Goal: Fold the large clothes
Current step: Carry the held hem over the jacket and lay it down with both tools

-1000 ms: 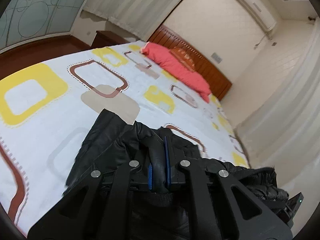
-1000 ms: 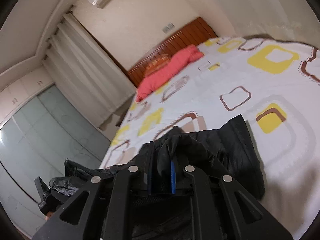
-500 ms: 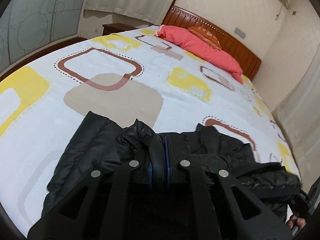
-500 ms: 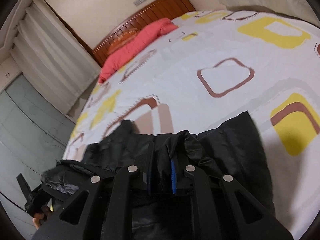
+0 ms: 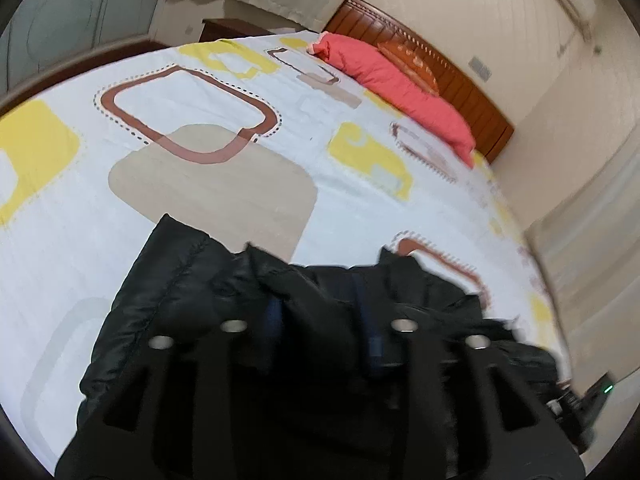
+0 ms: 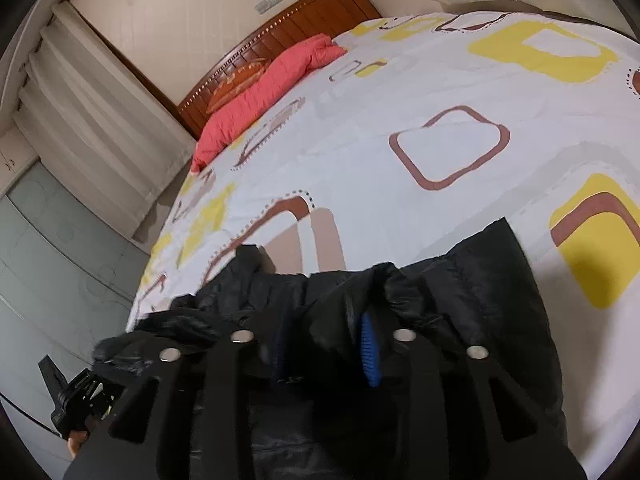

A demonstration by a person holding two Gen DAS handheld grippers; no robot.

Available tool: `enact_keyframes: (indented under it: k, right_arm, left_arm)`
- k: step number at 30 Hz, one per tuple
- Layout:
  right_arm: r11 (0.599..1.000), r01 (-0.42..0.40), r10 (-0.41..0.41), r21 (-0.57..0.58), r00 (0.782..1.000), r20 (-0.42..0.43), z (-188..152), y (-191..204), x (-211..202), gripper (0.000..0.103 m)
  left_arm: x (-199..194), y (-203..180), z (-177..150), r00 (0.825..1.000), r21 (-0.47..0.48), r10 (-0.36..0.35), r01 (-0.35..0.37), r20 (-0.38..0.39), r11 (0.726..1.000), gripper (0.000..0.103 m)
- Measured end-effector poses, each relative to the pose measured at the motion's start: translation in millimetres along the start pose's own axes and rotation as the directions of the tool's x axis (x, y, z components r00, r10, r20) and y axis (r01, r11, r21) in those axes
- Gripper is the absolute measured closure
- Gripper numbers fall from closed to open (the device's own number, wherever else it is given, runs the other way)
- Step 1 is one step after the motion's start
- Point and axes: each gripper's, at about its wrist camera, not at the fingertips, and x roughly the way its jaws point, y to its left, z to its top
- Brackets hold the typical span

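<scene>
So the bed [image 5: 224, 148] fills most of both views, white cover with yellow and brown squares, and the black puffy jacket [image 5: 168, 292] is lying on it at the bottom of each frame, right under the cameras. Looks like the step in hand is letting go after laying a fold: both sets of jaws are opening right now. The left gripper [image 5: 320, 320] has its blue pads spread with a bunched ridge of jacket fabric between them, and as far as I can tell the pads aren't pressing on it. Same story for the right gripper [image 6: 326, 340], a hump of black fabric sits between the open pads.

My guess for the next move: back both grippers off without dragging that loose ridge along, then find new edges to grab for the next fold. The fabric is slippery and puffy, so it'll probably spring up a bit.

View differences: the left wrist view shows the jacket's stitched edge at lower left and a dark nightstand [image 5: 232, 28] at the top. The right wrist view shows the jacket's other edge at right, plus the other gripper [image 6: 76, 400] in the lower left corner. The red pillow [image 6: 272, 88] by the headboard [image 6: 280, 36] shows in both.
</scene>
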Motion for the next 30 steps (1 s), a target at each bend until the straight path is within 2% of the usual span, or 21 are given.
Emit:
enact_keyframes:
  k: [1,2,3,5,8,9,11,14,16,19,21,22,24,26,28,30]
  right_arm:
    - [1.0,-0.011,0.011,-0.001,1.0,0.009,0,2,-4,0.03]
    - [1.0,-0.004,0.005,-0.009,0.999,0.034,0,6,-9,0.026]
    - [1.0,0.002,-0.001,-0.021,0.998,0.062,0,10,-15,0.026]
    - [0.999,0.008,-0.005,-0.04,0.997,0.074,1,16,-21,0.026]
    - [0.997,0.027,-0.022,-0.07,0.997,0.078,-5,30,-26,0.027]
    - [0.995,0.028,-0.022,-0.097,0.998,0.062,-8,38,-22,0.027]
    - [0.986,0.051,-0.047,-0.157,0.999,0.028,-14,52,-9,0.029]
    - [0.959,0.092,-0.096,-0.267,0.995,-0.001,-21,77,18,0.032]
    - [0.947,0.111,-0.118,-0.3,0.993,-0.005,-21,86,33,0.032]
    - [0.931,0.153,-0.17,-0.331,0.985,-0.026,-23,92,56,0.032]
    - [0.918,0.196,-0.238,-0.345,0.968,-0.083,-30,83,82,0.031]
    - [0.918,0.2,-0.246,-0.342,0.964,-0.098,-33,80,90,0.031]
    - [0.91,0.217,-0.263,-0.354,0.961,-0.088,-34,82,91,0.031]
    - [0.906,0.22,-0.266,-0.362,0.96,-0.083,-32,85,86,0.032]
    - [0.915,0.223,-0.255,-0.335,0.966,-0.052,-28,80,72,0.032]
    - [0.917,0.254,-0.277,-0.307,0.96,-0.035,-25,66,66,0.033]
  left_arm:
    - [-3,0,1,1.0,-0.012,-0.011,0.011,0.01,1.0,0.036]
    - [-13,-2,5,0.999,-0.026,-0.01,0.012,0.048,1.0,0.019]
    - [-19,-4,6,0.997,-0.027,-0.003,0.005,0.075,1.0,0.017]
    - [-29,-7,9,0.994,-0.017,-0.007,0.008,0.105,1.0,0.017]
    - [-33,-15,4,0.996,0.023,-0.002,0.0,0.09,1.0,0.019]
    - [-31,-18,2,0.997,0.047,0.003,-0.006,0.08,0.999,0.025]
    - [-20,-31,-4,0.998,0.135,0.036,-0.042,0.053,0.99,0.03]
    - [-6,-44,-8,0.995,0.204,0.075,-0.086,0.06,0.975,0.03]
    - [4,-46,-9,0.994,0.223,0.091,-0.101,0.057,0.97,0.03]
    - [27,-41,-8,0.989,0.217,0.149,-0.151,0.026,0.964,0.03]
    - [53,-33,-13,0.978,0.214,0.206,-0.192,-0.044,0.958,0.03]
    - [60,-32,-15,0.974,0.223,0.221,-0.202,-0.059,0.953,0.029]
    - [65,-38,-18,0.964,0.264,0.261,-0.239,-0.05,0.934,0.028]
    - [54,-41,-18,0.97,0.274,0.24,-0.222,-0.031,0.936,0.028]
    - [35,-37,-16,0.984,0.244,0.178,-0.173,0.002,0.954,0.027]
    - [29,-29,-13,0.984,0.213,0.176,-0.18,0.037,0.961,0.023]
